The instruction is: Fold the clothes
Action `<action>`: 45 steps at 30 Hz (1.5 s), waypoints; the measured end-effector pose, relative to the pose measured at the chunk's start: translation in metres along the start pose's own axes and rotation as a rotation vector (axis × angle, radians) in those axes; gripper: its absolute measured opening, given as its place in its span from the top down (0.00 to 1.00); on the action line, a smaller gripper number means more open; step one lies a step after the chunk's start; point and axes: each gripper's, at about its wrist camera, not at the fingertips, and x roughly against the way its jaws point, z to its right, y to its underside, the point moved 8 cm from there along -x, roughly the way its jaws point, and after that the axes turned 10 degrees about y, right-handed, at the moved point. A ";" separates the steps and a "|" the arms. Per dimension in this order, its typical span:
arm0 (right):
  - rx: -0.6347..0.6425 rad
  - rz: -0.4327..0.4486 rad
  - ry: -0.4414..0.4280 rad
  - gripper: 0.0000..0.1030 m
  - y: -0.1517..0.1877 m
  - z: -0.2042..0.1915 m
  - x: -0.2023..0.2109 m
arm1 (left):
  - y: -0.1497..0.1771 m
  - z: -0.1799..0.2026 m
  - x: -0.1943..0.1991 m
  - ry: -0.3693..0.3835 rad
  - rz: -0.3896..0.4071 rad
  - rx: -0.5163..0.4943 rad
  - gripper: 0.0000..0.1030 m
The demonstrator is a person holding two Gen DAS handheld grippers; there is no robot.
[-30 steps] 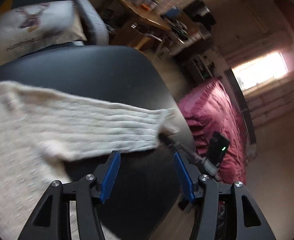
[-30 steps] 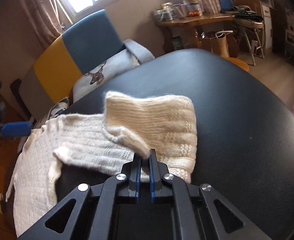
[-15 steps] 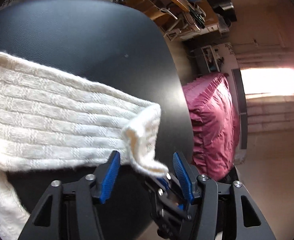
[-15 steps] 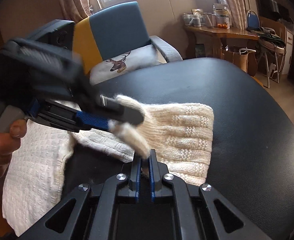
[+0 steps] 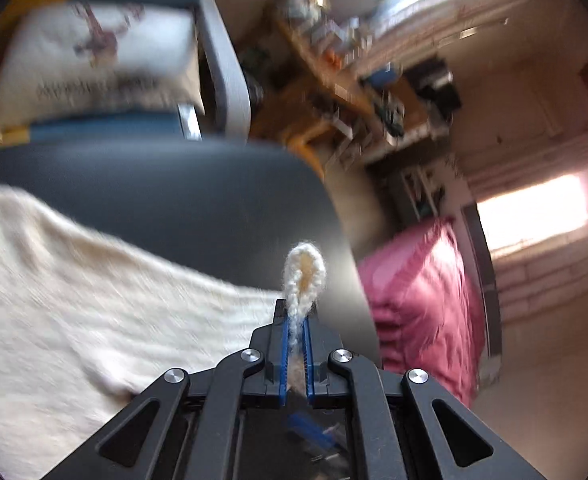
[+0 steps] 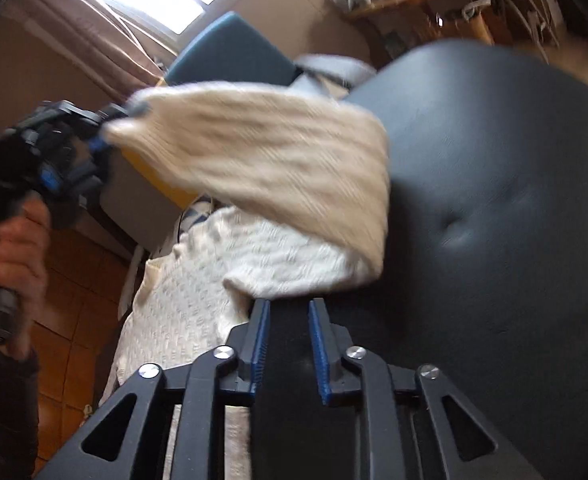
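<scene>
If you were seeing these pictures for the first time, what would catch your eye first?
The cream knitted sweater, its sleeve lifted off the black table and stretched toward the left claw, which pinches its edge. In the left wrist view a woolly loop sticks up between the shut blue pads. The right claw hangs open, empty.

Left gripper [image 6: 107, 136] lifts the cream sweater [image 6: 277, 184] sleeve
Right gripper [image 6: 287, 312] — blue pads parted, holding nothing — above the black table [image 6: 494, 200]

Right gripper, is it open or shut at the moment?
Open. In its own wrist view, the right gripper has a clear gap between its blue pads, nothing in it; the cream sweater lies just beyond the tips.
</scene>
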 end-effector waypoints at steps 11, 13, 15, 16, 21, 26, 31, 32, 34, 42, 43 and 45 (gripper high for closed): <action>-0.361 -0.080 -0.219 0.83 0.000 -0.038 -0.063 | -0.051 -0.008 0.133 0.040 0.225 -0.029 0.94; -0.403 -0.069 -0.240 0.83 -0.004 -0.044 -0.072 | -0.055 -0.012 0.151 0.048 0.251 -0.032 0.94; -0.427 -0.059 -0.246 0.83 -0.010 -0.049 -0.079 | -0.057 -0.015 0.166 0.061 0.271 -0.036 0.94; -0.430 -0.053 -0.236 0.83 -0.012 -0.050 -0.082 | -0.057 -0.017 0.176 0.065 0.284 -0.039 0.94; -0.413 -0.046 -0.140 0.83 -0.016 -0.049 -0.096 | -0.058 -0.026 0.222 0.094 0.356 -0.045 0.94; -0.390 -0.013 -0.081 0.80 -0.019 -0.044 -0.095 | -0.054 -0.061 0.269 0.080 0.433 -0.013 0.94; -0.334 -0.002 -0.019 0.80 -0.015 -0.043 -0.096 | -0.028 -0.132 0.295 -0.005 0.449 0.073 0.94; -0.323 -0.005 -0.016 0.80 -0.013 -0.043 -0.096 | -0.020 -0.148 0.298 -0.024 0.447 0.094 0.94; -0.301 -0.011 -0.010 0.80 -0.008 -0.043 -0.096 | -0.004 -0.181 0.302 -0.064 0.442 0.139 0.94; -0.175 -0.033 0.035 0.79 -0.003 -0.054 -0.098 | 0.063 -0.308 0.281 -0.241 0.345 0.351 0.94; -0.147 -0.034 0.045 0.77 -0.003 -0.055 -0.098 | 0.068 -0.316 0.276 -0.251 0.330 0.361 0.94; -0.088 -0.025 0.063 0.74 -0.003 -0.057 -0.095 | 0.078 -0.328 0.267 -0.274 0.304 0.380 0.94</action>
